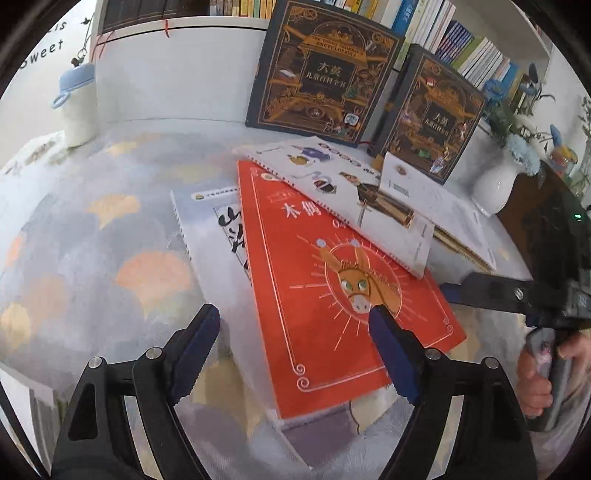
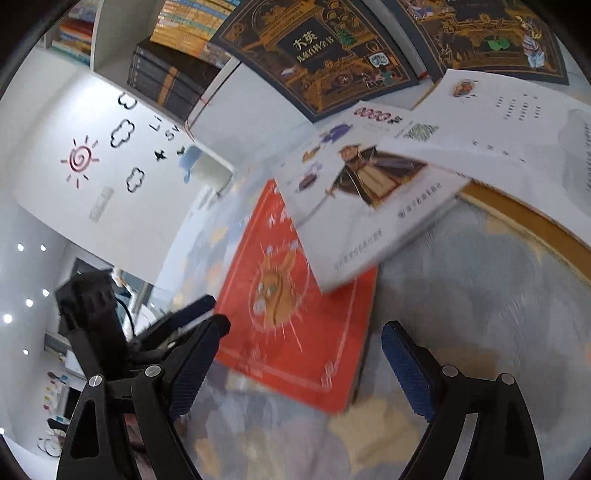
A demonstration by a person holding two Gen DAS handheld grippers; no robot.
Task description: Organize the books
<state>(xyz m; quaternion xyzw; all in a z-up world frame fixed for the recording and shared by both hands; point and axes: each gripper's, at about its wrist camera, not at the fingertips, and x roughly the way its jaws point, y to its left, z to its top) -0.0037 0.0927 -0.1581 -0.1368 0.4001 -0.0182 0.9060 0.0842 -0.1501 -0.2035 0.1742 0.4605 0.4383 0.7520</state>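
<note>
A patterned worktop [image 1: 92, 236] carries a fanned heap of books under a full bookshelf [image 1: 436, 33], with two dark boxed encyclopedias [image 1: 317, 70] leaning against the shelf base. The red book [image 1: 332, 288] lies slanted over a white spiral book [image 1: 207, 225], its far corner pinned beneath a white illustrated book [image 1: 351, 192].

The left gripper [image 1: 291, 332] hovers wide and empty over the red book's near end; the right gripper [image 2: 303, 350], also wide and empty, faces the same book from the other side.

Pulling the red book could drag the overlapping white ones along and scatter the heap. Its near corner is free, the worktop to its left open, but a white vase [image 1: 495, 184] stands close beside the heap.
</note>
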